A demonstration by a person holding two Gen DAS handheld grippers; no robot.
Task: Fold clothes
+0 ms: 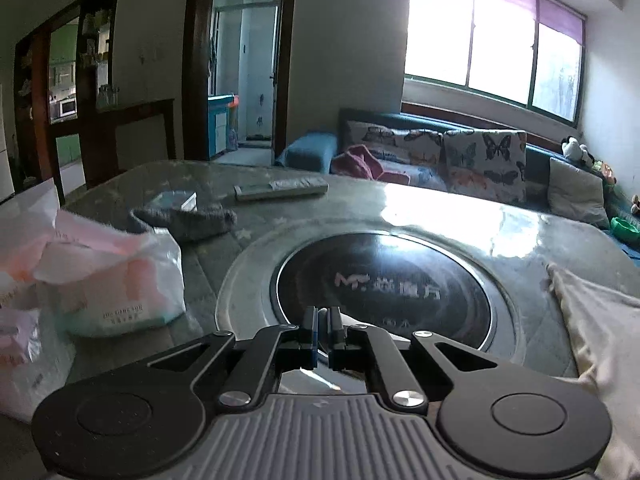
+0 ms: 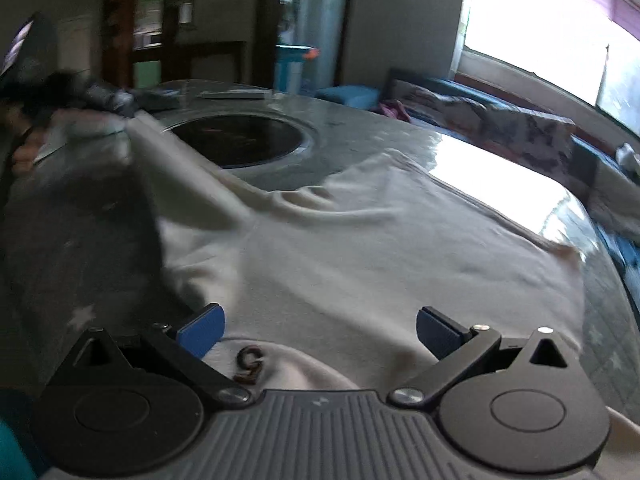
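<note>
A white garment (image 2: 360,240) lies spread over the right half of the table, with a dark letter mark (image 2: 248,364) near its close edge. My right gripper (image 2: 320,328) hovers over that edge, open, its blue pads (image 2: 202,334) wide apart with nothing pinched. At the far left, my left gripper (image 2: 108,98) looks blurred and holds one corner of the garment lifted off the table. In the left wrist view the left gripper (image 1: 323,316) is shut, with a bit of white cloth showing at its fingertips. More of the garment (image 1: 600,340) lies to its right.
The table (image 1: 440,216) has a round black cooktop (image 1: 380,292) set in its middle. Tissue packs in plastic (image 1: 120,280), a grey knitted item (image 1: 188,220) and a remote (image 1: 280,190) lie at the left and back. A sofa with butterfly cushions (image 1: 480,156) stands behind. A hand (image 2: 24,156) shows at the left.
</note>
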